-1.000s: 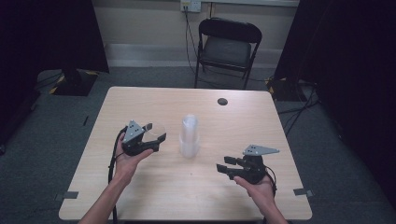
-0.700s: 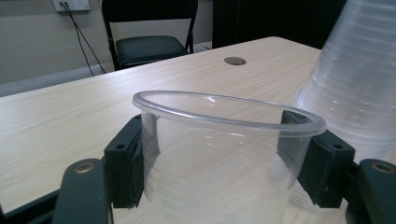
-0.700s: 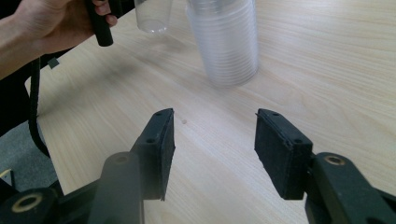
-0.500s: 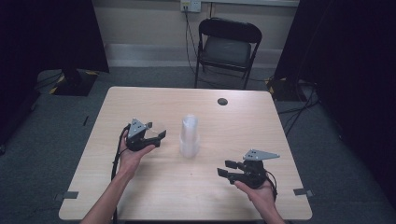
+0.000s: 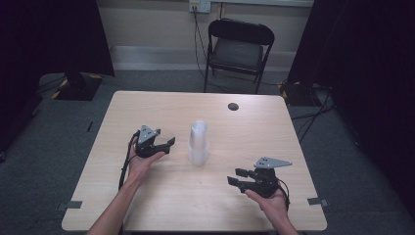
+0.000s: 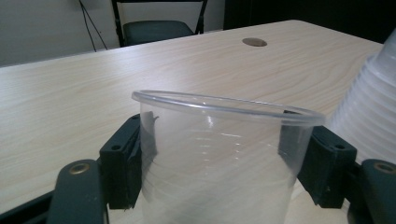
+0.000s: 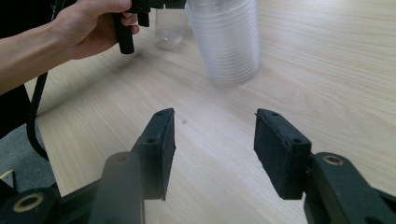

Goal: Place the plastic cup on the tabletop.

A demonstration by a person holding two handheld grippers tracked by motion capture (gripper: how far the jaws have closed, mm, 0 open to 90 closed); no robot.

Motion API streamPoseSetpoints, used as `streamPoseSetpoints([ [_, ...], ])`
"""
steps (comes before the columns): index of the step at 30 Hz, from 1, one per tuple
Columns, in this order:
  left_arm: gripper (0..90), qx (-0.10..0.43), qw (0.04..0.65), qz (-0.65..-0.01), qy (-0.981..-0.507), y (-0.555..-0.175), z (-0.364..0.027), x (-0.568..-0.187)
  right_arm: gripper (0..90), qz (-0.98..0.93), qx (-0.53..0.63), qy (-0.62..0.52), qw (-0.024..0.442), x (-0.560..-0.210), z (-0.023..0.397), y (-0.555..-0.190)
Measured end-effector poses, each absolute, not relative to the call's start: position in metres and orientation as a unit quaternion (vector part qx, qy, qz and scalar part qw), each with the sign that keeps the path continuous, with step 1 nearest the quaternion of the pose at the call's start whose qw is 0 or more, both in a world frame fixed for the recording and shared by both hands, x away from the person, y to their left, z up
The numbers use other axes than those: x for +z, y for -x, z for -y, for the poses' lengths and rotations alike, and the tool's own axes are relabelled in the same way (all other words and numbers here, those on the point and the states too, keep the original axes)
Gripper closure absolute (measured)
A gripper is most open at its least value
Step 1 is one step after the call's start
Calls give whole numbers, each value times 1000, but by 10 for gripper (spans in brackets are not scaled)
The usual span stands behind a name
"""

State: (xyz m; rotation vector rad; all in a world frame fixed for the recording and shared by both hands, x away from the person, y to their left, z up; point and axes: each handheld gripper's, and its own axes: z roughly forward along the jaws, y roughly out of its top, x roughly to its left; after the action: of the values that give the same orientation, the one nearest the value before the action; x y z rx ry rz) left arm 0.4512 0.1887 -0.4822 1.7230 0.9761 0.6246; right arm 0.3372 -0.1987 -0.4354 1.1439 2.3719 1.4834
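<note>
The left gripper (image 5: 169, 143) was clamped on a single clear cup (image 6: 219, 158), one pad on each side of its wall just below the rim. The cup stood upright, long axis vertical and mouth up, at or just above the table (image 5: 254, 132). It was near the table's middle, just left of the stack of cups (image 5: 198, 142) and apart from it. The right gripper (image 5: 235, 177) hovered nearer the front edge, jaws apart and empty, pointing toward the stack, so the left hand was plainly the nearer one.
</note>
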Motion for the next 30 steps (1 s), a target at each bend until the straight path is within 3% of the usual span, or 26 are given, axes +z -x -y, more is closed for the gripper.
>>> streamPoseSetpoints([
  [8, 234, 261, 506, -400, -718, -450, -186, -480, 484, -783, 489, -379, 59, -436, 198, -337],
  [11, 262, 259, 500, -403, -722, -449, -188, -481, 485, -784, 488, -379, 59, -436, 198, -338],
  [23, 155, 247, 488, -418, -725, -445, -197, -477, 485, -784, 489, -379, 60, -436, 196, -337],
  [30, 156, 237, 488, -430, -722, -443, -203, -475, 483, -781, 490, -381, 61, -436, 198, -337],
])
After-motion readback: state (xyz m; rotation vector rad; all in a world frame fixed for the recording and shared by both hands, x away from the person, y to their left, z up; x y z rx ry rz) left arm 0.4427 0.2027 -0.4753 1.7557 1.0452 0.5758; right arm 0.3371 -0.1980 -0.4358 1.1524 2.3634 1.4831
